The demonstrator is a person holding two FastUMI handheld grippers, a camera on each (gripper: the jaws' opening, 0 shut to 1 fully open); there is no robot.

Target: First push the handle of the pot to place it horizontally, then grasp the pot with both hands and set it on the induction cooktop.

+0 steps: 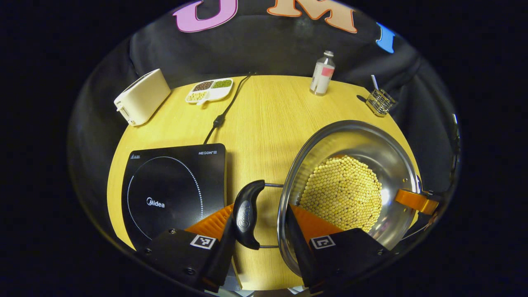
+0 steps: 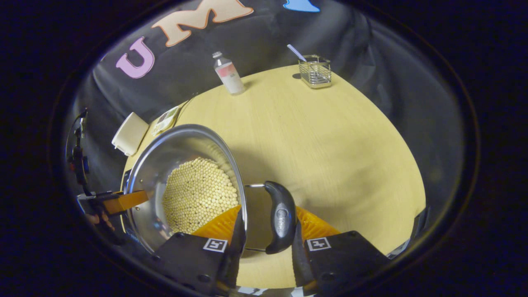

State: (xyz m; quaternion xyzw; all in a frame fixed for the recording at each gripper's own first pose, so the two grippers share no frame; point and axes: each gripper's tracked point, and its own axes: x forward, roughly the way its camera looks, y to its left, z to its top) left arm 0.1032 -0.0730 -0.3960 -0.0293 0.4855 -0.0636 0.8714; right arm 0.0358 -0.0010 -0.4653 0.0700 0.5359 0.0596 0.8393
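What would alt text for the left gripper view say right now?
The left gripper has its fingers astride the black side handle of a steel pot filled with yellow beans, above a round wooden table. A black induction cooktop lies just left; the right gripper's orange finger touches the far rim.
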